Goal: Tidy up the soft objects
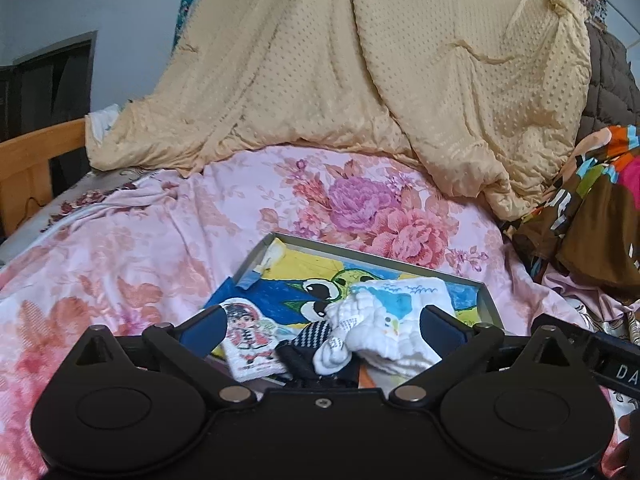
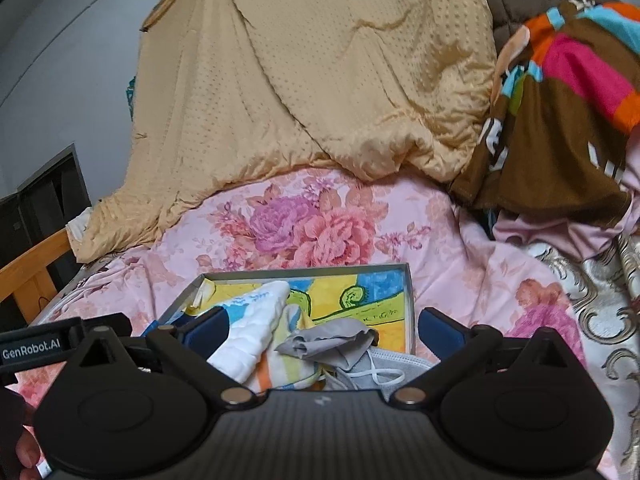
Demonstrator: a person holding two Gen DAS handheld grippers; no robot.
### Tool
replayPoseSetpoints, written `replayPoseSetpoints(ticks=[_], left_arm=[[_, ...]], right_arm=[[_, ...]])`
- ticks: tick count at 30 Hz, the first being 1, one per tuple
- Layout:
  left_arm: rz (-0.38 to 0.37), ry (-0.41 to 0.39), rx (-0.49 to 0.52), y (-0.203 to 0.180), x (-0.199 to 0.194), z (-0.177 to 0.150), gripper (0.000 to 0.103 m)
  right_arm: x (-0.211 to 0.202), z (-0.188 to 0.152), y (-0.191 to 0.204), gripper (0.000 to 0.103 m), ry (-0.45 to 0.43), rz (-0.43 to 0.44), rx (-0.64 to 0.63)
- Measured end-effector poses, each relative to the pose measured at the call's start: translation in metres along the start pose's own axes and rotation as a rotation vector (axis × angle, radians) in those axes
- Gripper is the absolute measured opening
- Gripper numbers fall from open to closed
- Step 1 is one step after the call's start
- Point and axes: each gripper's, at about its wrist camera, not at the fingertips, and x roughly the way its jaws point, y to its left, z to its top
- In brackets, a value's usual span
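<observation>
left gripper (image 1: 320,326): jaws spread, holding nothing, over tray (image 1: 486,300) | right gripper (image 2: 322,326): jaws spread, holding nothing | white cloth (image 1: 400,320), sock (image 1: 334,350), grey cloth (image 2: 332,344) lie in tray on floral bedspread (image 1: 160,240)

I read "GenRobot.AI" on the left claw's side label (image 2: 31,349); on the right claw's label (image 1: 624,372) only "DA" shows.

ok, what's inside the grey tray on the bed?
In the tray: a white cloth, a sock, a small cartoon towel and grey fabric on a bright drawing. Whatever lies beneath them is covered.
</observation>
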Motion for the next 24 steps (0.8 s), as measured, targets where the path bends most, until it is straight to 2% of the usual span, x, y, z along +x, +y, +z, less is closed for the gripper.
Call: replayPoseSetpoints(ticks=[9, 18, 24], left_arm=[[0.007, -0.026, -0.105, 0.018, -0.047, -0.021, 0.102], [0.020, -0.048, -0.084, 0.029, -0.091, -0.046, 0.102], [0.048, -0.034, -0.094, 0.042, -0.108, -0.052, 0.102]], right_arm=[[-0.044, -0.008, 0.021, 0.103, -0.035, -0.023, -0.083], [-0.075, -0.025, 0.039, 0.103, -0.021, -0.011, -0.136], [-0.089, -0.032, 0.042, 0.103, -0.021, -0.012, -0.140]])
